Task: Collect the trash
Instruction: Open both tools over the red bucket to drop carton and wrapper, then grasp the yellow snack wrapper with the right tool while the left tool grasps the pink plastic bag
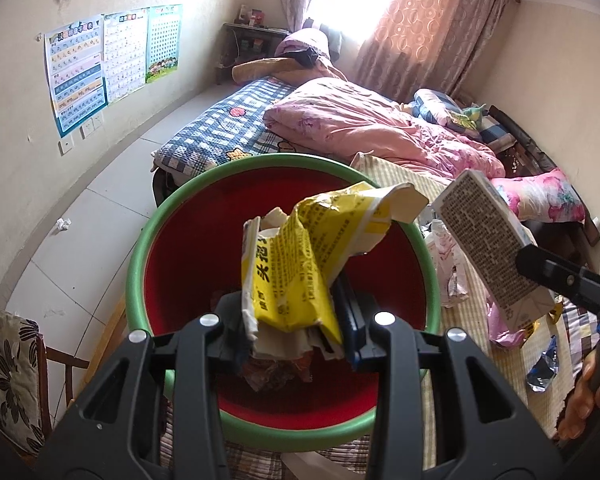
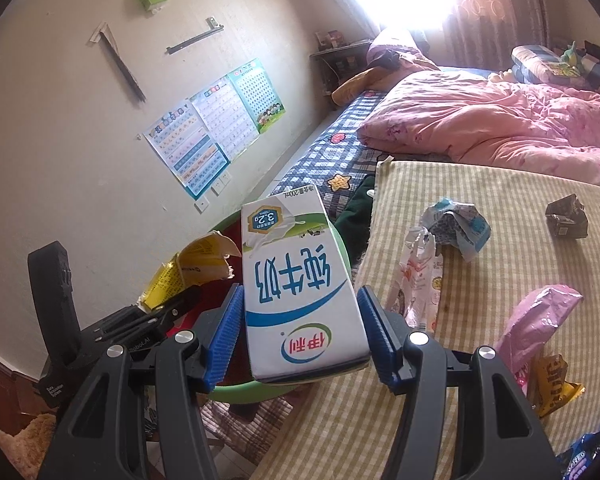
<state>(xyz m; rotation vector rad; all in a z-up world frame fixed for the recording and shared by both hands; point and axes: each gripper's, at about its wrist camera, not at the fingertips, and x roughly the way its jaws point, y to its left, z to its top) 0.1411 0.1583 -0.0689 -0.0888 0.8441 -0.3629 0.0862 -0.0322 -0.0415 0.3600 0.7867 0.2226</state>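
On the far left, a crumpled white paper ball (image 1: 63, 224) lies on the grey floor (image 1: 112, 200) near the wall. The left claw (image 1: 290, 312) pinches a crumpled yellow wrapper (image 1: 296, 264) and holds it above the red bin (image 1: 188, 264), whose green rim sits off the near left edge of the bed (image 2: 440, 300); some scraps already lie at the bottom of the bin. Just right of it, the right claw (image 2: 300, 340) is pressed against both sides of a white and blue milk carton (image 2: 300, 280), which tilts over the bin's right rim, its printing upside down in the right wrist view. Further right, on the bed's striped yellow mat, lie a clear printed wrapper (image 2: 420, 276), a crumpled blue and white packet (image 2: 460, 228), a pink bag (image 2: 536, 324) with a yellow snack wrapper (image 2: 556, 384) just beside it at the near edge, and a dark crushed carton (image 2: 566, 218) toward the right side. A pink quilt (image 2: 500, 124) is heaped along the far edge.
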